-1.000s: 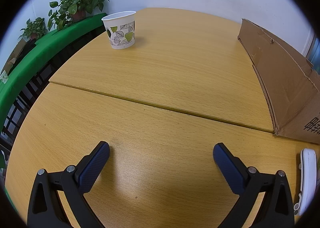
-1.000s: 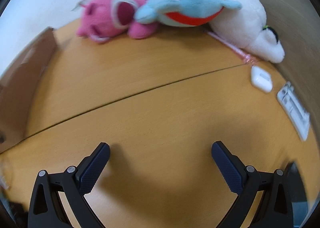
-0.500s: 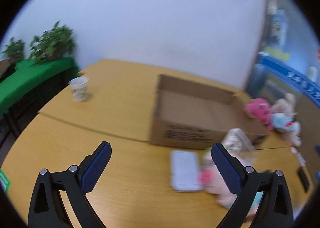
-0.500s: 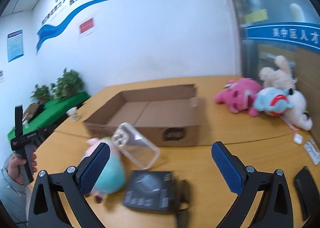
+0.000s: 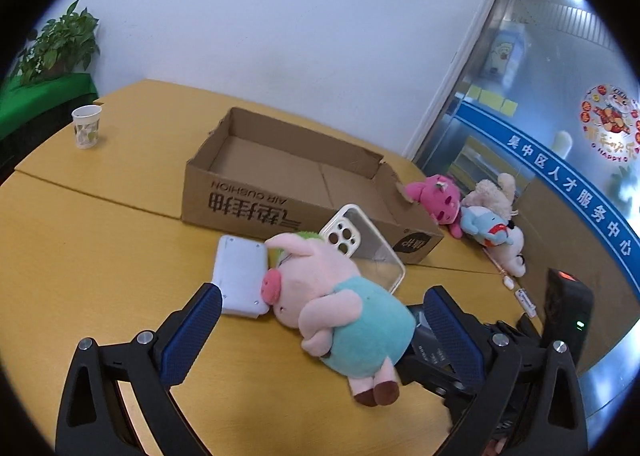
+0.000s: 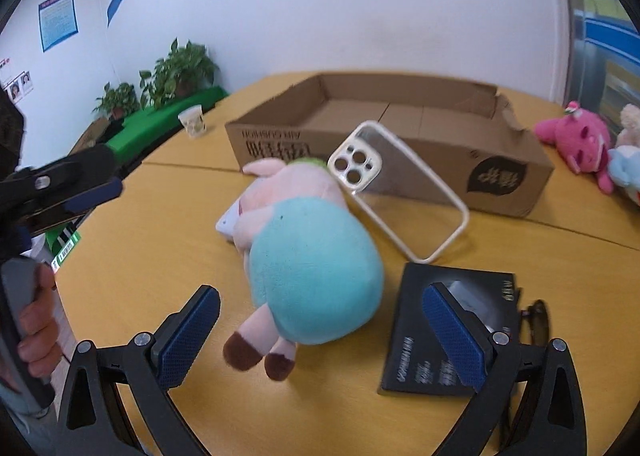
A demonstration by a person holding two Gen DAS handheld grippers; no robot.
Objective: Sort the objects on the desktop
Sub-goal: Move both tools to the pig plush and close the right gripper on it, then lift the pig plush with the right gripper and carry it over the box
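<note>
Both tools hang above the wooden counter (image 5: pixel 100 256) with nothing between their fingers: the left hand-held gripper (image 5: pixel 320 330) is spread wide, and the right hand-held gripper (image 6: pixel 320 330) is spread just as wide. Near both of them lies a plush pig (image 6: pixel 304 252) in a teal shirt, on its side, feet toward the cameras and head toward the far cardboard box (image 5: pixel 304 192). Its snout rests against a flat white device (image 5: pixel 238 282) lying on the counter to the left. A clear phone case (image 6: pixel 400 188) stands tilted, its upper end against the pig's head and its lower end on the counter just in front of the box. To the right of the pig lies a flat black box (image 6: pixel 436 336) — the right gripper's right finger overlaps it in that view. The cardboard box is open-topped and shows nothing inside. A paper cup (image 5: pixel 86 131) stands far left — well apart from the rest — and a pile of plush toys (image 5: pixel 480 216) sits far right.
</note>
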